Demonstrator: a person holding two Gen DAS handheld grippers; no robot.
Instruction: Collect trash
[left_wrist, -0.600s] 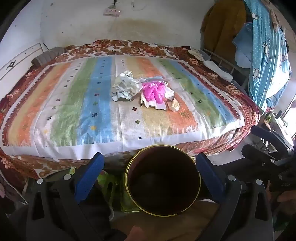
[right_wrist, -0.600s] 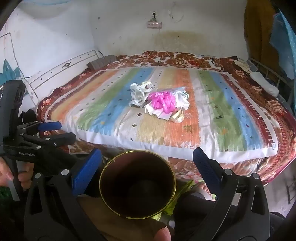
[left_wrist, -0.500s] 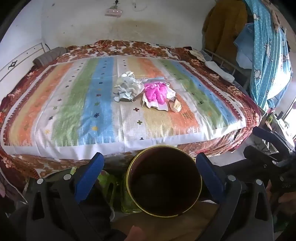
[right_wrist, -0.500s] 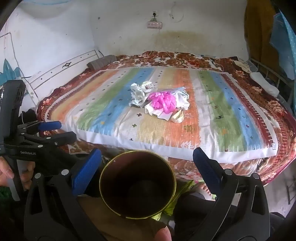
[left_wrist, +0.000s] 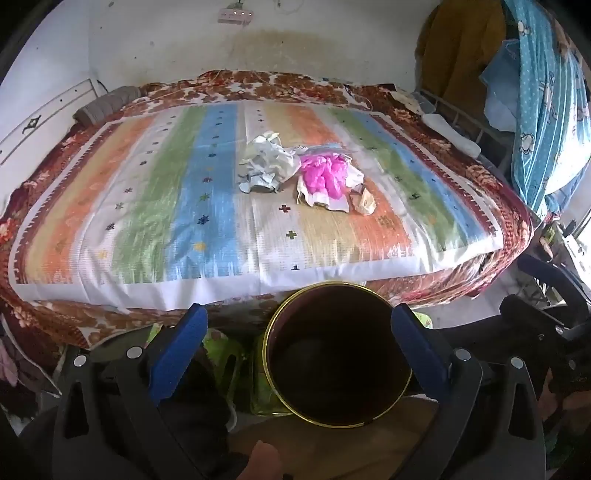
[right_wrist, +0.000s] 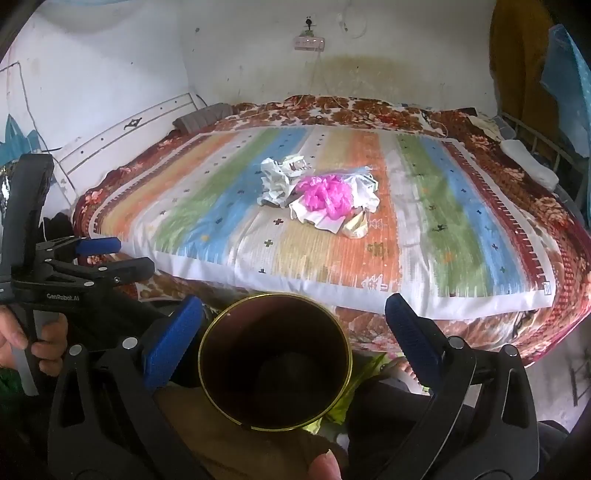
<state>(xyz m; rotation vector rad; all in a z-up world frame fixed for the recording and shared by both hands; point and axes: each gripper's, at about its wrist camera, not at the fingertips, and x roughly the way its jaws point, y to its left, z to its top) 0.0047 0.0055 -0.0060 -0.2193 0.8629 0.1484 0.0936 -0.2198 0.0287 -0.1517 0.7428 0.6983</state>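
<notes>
A small pile of trash lies in the middle of the striped bed sheet (left_wrist: 147, 206): crumpled white paper (left_wrist: 266, 162), a pink plastic bag (left_wrist: 325, 175) and a small tan wrapper (left_wrist: 364, 201). The right wrist view shows the same paper (right_wrist: 279, 181), pink bag (right_wrist: 327, 195) and wrapper (right_wrist: 356, 225). A dark bin with a gold rim (left_wrist: 332, 354) (right_wrist: 275, 362) stands below the bed's near edge. My left gripper (left_wrist: 298, 313) and right gripper (right_wrist: 293, 302) both hover above the bin, open, with nothing held, far from the trash.
The bed fills most of the room, with a white wall and headboard (right_wrist: 122, 125) to its left. Hanging clothes and a blue curtain (left_wrist: 539, 96) stand at the right. A grey pillow (left_wrist: 107, 103) lies at the far left corner. A foot (right_wrist: 402, 369) shows beside the bin.
The left wrist view has drifted slightly, so the trash sits a little higher and further right in it. Both grippers stay open and the trash has not moved.
</notes>
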